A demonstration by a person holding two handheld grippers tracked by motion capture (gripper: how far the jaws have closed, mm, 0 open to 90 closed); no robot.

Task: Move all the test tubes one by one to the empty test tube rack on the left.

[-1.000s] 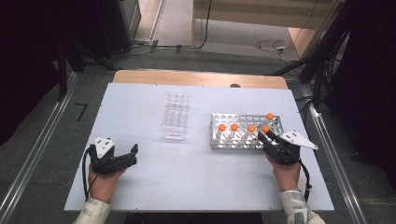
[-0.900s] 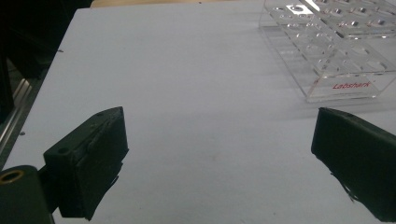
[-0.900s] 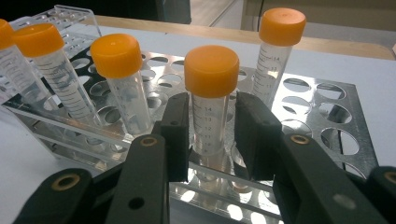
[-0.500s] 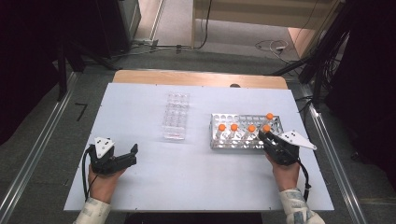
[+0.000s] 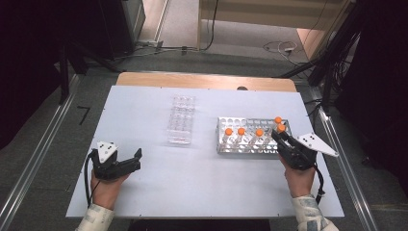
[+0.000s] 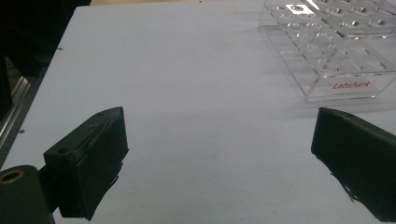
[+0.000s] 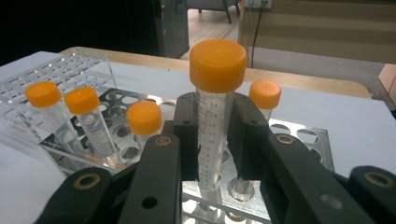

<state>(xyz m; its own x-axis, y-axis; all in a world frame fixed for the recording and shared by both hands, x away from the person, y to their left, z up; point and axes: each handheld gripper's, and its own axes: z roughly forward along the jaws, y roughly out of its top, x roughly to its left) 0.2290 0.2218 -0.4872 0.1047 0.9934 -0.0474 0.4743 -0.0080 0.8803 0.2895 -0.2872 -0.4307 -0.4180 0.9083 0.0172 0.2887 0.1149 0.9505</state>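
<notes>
Left gripper view, red "Labshark" on clear rack (image 6: pixel 343 51), white table (image 6: pixel 187 70)

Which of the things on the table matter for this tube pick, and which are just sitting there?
In play:
- right tool, shut on the orange-capped tube
- metal tube rack it stands in
- four other capped tubes, e.g.

Idle:
- clear plastic rack, empty, mid-table
- left tool, open, resting on the white table
</notes>
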